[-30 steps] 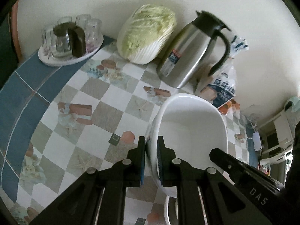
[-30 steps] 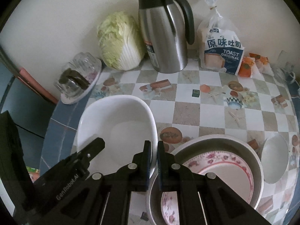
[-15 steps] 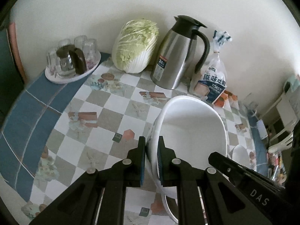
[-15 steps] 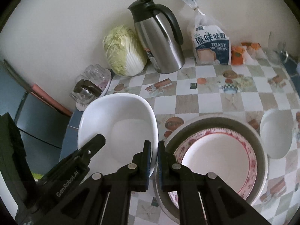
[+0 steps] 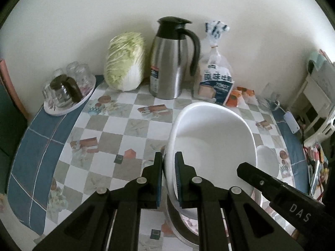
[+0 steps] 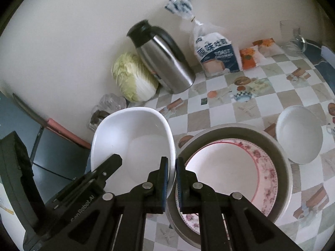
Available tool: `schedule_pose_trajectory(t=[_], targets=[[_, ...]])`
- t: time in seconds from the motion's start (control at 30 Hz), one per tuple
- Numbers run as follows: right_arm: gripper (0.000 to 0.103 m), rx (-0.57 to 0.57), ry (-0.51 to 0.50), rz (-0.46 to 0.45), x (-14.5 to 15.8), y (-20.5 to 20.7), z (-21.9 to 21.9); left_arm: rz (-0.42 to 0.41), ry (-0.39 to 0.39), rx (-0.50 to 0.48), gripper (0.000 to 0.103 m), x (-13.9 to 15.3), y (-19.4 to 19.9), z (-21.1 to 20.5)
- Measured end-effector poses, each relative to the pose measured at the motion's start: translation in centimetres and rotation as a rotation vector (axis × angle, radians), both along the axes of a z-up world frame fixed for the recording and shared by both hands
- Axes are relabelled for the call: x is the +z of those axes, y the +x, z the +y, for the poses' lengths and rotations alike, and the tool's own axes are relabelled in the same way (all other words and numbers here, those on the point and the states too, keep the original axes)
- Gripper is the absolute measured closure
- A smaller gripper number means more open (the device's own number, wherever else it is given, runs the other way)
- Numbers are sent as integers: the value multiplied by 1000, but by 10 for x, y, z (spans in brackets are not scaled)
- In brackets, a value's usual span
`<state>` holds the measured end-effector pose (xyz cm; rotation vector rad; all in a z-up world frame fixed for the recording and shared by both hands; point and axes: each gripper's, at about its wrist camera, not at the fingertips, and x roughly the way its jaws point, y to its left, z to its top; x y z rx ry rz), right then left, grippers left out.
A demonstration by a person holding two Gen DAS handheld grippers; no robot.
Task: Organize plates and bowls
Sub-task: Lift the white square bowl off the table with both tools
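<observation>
Gripping opposite sides of one white bowl (image 5: 211, 146), the left tongs (image 5: 168, 179) and the right tongs (image 6: 171, 179) each stand nearly closed, pads pressed on the thin rim with one finger inside and one outside. The left tongs pinch the bowl's left edge; the right tongs pinch its right edge. In each wrist view the other tool's black finger reaches in across the bowl.

The bowl is plain glossy white, deep, with a rounded-square or oval mouth and a smooth bare inside. Its long axis runs away from the person toward the wall, and its mouth faces up, tipped a little. It hangs clear above the checked counter (image 5: 117, 129), to the left of a grey metal basin (image 6: 280, 150) and partly over that basin's near-left rim as the left wrist view shows it.

Inside the basin lies a plate (image 6: 230, 173), white in the middle with a pink flowered band and a red line round the edge, lying tilted against the basin wall. Just beside the basin on the right sits a small round white bowl (image 6: 299, 133), mouth up, on the counter.

Along the wall stand a cabbage (image 5: 125, 60), a steel jug (image 5: 171, 58) with a black handle and a bag of toast bread (image 5: 217, 79). A tray of upturned glasses (image 5: 69, 90) sits at the far left.
</observation>
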<state>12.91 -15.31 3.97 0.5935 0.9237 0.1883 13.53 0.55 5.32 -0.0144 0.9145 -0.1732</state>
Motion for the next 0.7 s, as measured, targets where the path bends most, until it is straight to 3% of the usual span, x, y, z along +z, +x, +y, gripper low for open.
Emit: schedule_pose_trajectory(t=[0.7], targets=[[92,-81,48,-51,11,-30,-66,6,9,-98,91,2,-12,-59]])
